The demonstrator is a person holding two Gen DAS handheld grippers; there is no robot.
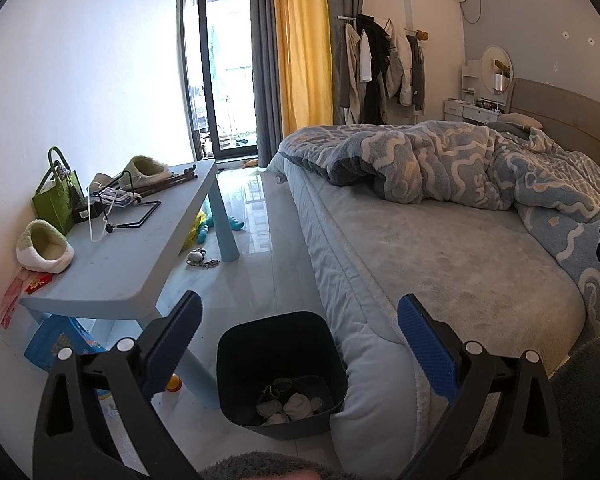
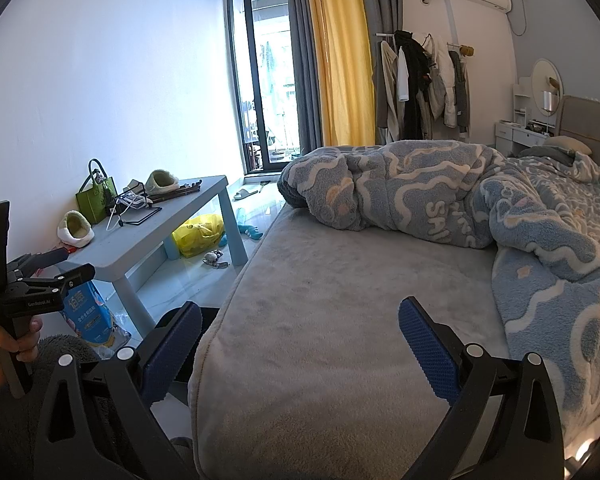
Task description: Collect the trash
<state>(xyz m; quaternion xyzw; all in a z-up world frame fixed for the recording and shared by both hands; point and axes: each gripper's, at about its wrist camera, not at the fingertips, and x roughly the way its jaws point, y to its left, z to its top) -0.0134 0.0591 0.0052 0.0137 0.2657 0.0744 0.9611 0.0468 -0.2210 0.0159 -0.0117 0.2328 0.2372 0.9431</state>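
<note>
A dark bin [image 1: 236, 364] stands on the floor against the bed's near corner, with crumpled white tissues [image 1: 292, 404] and other scraps inside. My left gripper [image 1: 300, 320] hangs open above and in front of it, nothing between its blue pads [image 1: 428, 344]. In the right wrist view my right gripper [image 2: 300, 320] is open over the grey mattress [image 2: 340, 300], empty. The left gripper's body [image 2: 28, 292] shows at the left edge, held by a hand [image 2: 4, 344]. The bin is mostly hidden behind the left finger in that view.
A low blue table [image 1: 140, 248] by the left wall carries a green bag [image 1: 56, 196], two slippers [image 1: 44, 248], a wire stand and cables. Under it lie a yellow bag [image 2: 200, 234], a blue packet [image 2: 90, 316] and toys. A rumpled blue blanket [image 2: 480, 208] covers the bed's far half.
</note>
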